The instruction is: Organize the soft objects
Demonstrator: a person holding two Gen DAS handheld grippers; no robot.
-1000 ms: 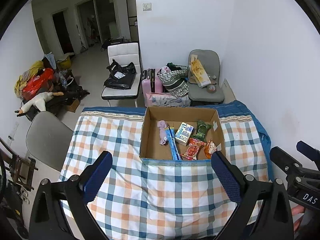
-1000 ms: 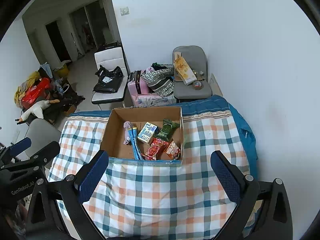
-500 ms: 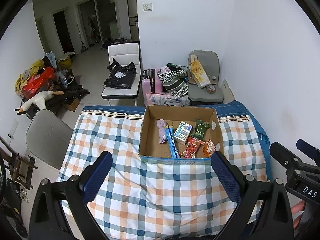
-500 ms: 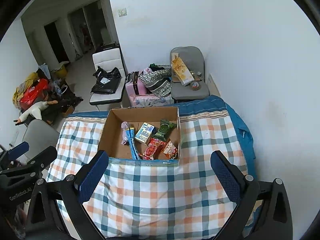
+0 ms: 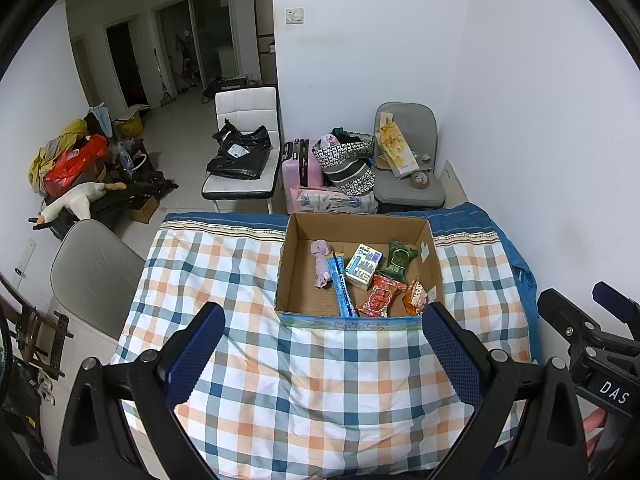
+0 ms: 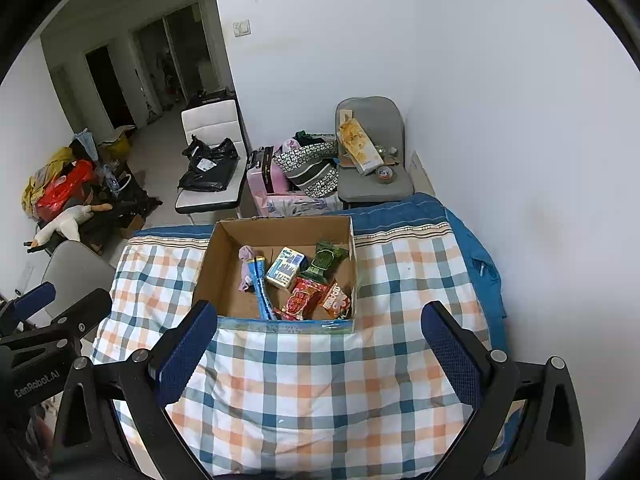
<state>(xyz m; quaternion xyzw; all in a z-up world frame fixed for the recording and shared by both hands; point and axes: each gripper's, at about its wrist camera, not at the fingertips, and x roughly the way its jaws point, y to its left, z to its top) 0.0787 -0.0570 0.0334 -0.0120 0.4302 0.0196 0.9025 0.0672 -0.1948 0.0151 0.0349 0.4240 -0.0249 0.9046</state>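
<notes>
Nearest, the left gripper (image 5: 320,344) and the right gripper (image 6: 316,336) hover above the checked cloth (image 5: 320,380), each with its jaws spread wide and holding nothing; the pads are ribbed blue rubber on black frames. The cloth is soft, quilted, plaid in orange, blue and white, covering the worktop.

Past it sits an open cardboard box (image 5: 294,264), square with raw brown walls. Inside lie a lilac soft toy (image 5: 321,262) at left, a long blue strip packet (image 5: 340,286), a small carton (image 5: 363,266), a green crinkled pouch (image 5: 400,260), and red (image 5: 382,295) and orange (image 5: 416,298) glossy packets at the near right.

The left wrist view alone shows the grey chair back (image 5: 92,276) fully at left; the right wrist view shows more bare white wall (image 6: 520,120) at right.

Farther off stand a white chair (image 5: 244,136) and a grey chair (image 5: 408,160).
</notes>
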